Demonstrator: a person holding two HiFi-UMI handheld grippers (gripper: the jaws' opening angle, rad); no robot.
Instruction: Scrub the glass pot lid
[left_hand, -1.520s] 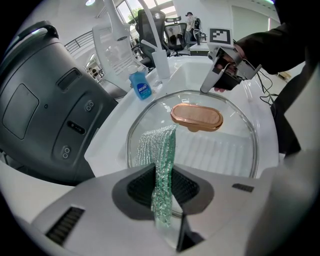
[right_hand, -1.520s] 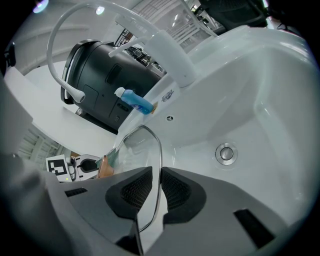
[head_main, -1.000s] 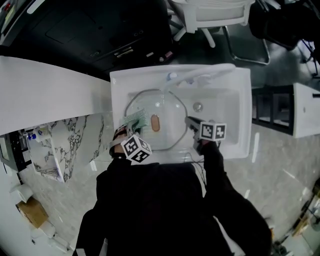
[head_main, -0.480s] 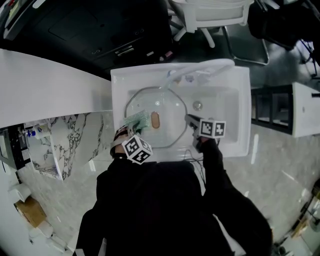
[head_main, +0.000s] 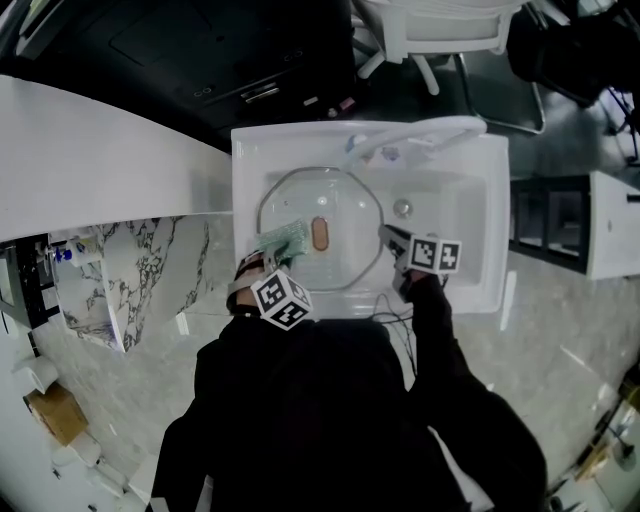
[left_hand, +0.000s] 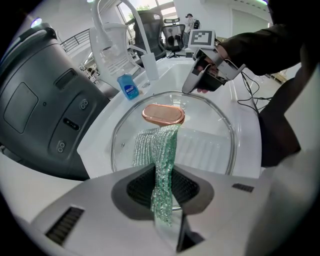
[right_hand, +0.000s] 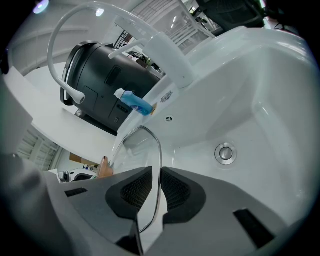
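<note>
Pinching the knitted green mesh cloth (left_hand: 159, 150) with my left gripper (left_hand: 162, 195), fingers closed on it, I see it drape onto the smooth glass pot lid (left_hand: 210, 145) beside the oval copper knob (left_hand: 163, 114). My right gripper (right_hand: 156, 192) has its fingers clamped on the lid's thin metal rim over the white sink (head_main: 470, 200). Wet glass could slip free and crack, I'd judge.

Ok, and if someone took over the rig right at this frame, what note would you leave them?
Left tool: shut on the green mesh scrubbing cloth, which lies on the round glass pot lid beside its copper-coloured oval knob.
Right tool: shut on the lid's metal rim.
The lid sits in the left part of the white sink.
Done: both grips set, cloth on the glass.
Left: scrub the glass; how much is already clean cannot be told.
</note>
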